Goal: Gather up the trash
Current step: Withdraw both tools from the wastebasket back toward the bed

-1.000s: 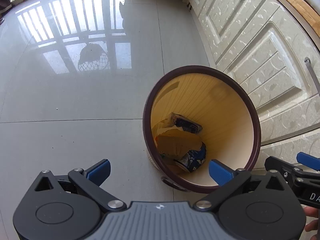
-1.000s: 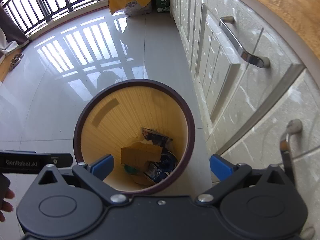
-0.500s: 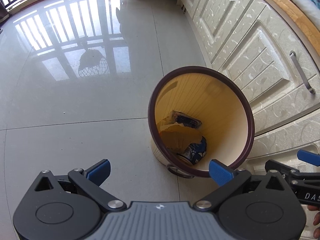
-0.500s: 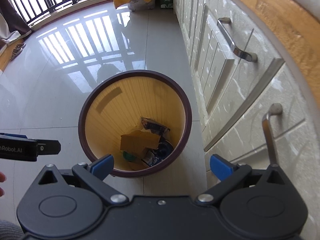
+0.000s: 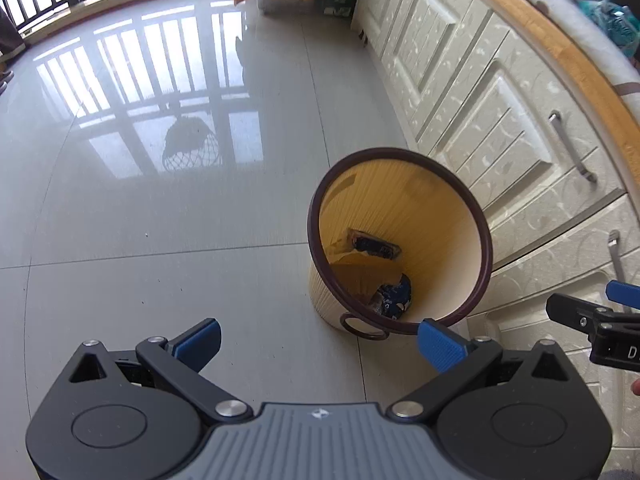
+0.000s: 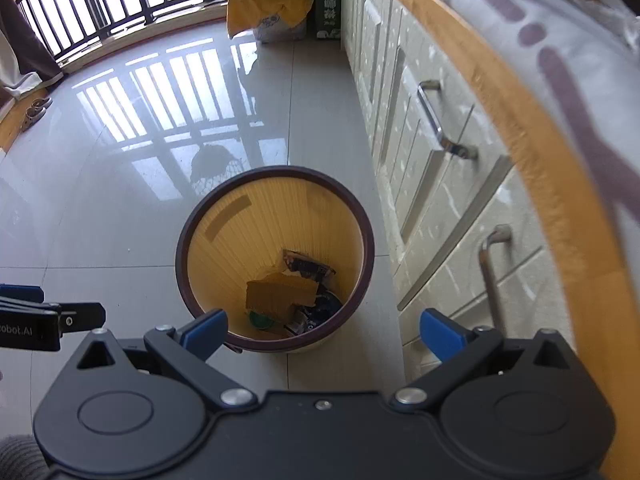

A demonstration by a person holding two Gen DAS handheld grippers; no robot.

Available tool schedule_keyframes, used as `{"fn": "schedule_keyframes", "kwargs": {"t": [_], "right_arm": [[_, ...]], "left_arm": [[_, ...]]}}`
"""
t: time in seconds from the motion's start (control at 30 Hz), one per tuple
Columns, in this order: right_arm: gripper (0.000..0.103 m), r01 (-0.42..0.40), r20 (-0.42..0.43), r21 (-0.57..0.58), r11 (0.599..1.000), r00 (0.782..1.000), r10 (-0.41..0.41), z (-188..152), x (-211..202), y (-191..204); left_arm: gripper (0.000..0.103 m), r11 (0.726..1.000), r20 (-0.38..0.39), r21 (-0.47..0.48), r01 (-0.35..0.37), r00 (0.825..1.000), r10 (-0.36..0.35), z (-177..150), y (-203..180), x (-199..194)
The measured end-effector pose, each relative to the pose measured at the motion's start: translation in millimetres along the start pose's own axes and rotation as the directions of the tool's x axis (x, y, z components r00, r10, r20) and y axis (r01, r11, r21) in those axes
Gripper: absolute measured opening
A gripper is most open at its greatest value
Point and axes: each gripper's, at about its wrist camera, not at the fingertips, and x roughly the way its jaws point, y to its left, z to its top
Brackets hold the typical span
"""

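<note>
A yellow waste bin with a dark brown rim [image 5: 478, 220] [image 6: 182, 236] stands on the tiled floor beside the cabinets. Inside it lie a brown piece of cardboard [image 6: 280, 294], a dark snack wrapper [image 6: 308, 266] [image 5: 374, 245], a blue crushed can or packet [image 5: 394, 294] and a green item [image 6: 260, 319]. My left gripper [image 5: 320, 340] is open and empty, high above the floor to the bin's left. My right gripper [image 6: 322, 330] is open and empty, high above the bin's near side. Each gripper shows at the edge of the other's view.
Cream cabinets with metal handles [image 6: 440, 120] and a wooden counter edge [image 6: 520, 128] run along the right. A patterned cloth [image 6: 580, 60] lies on the counter. A yellow-covered bag [image 6: 272, 12] and green box [image 6: 328, 0] stand at the far end by the balcony railing.
Both grippers have risen and pulled back from the bin, which now looks smaller and farther below. Both stay open and empty.
</note>
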Motion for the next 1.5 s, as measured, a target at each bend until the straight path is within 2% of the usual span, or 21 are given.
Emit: {"fn": "schedule_keyframes", "kwargs": {"t": [0.53, 0.77, 0.97, 1.2, 1.3, 1.5], "right_arm": [[0.103, 0.034, 0.083, -0.01, 0.999, 0.996, -0.033, -12, -74, 8], [0.103, 0.067, 0.132, 0.0, 0.998, 0.989, -0.066, -17, -108, 7], [0.103, 0.093, 0.2, 0.045, 0.995, 0.975, -0.1, -25, -139, -9], [0.103, 0.11, 0.293, 0.134, 0.985, 0.945, -0.145, -37, -176, -41], [0.103, 0.127, 0.329, 0.167, 0.978, 0.928, -0.177, -43, -191, -55], [0.103, 0.194, 0.399, 0.244, 0.95, 0.873, -0.281, -56, -218, -90]], "left_arm": [[0.103, 0.998, 0.136, 0.044, 0.041, 0.99, -0.046, -13, -13, -73], [0.103, 0.996, 0.208, 0.057, 0.062, 0.975, -0.072, -18, -18, -107], [0.103, 0.994, 0.262, 0.079, 0.08, 0.96, -0.098, -20, -30, -130], [0.103, 0.987, 0.346, 0.13, 0.098, 0.928, -0.138, -19, -55, -153], [0.103, 0.982, 0.381, 0.149, 0.119, 0.909, -0.168, -21, -69, -159], [0.103, 0.962, 0.436, 0.218, 0.165, 0.865, -0.247, -21, -108, -169]]}}
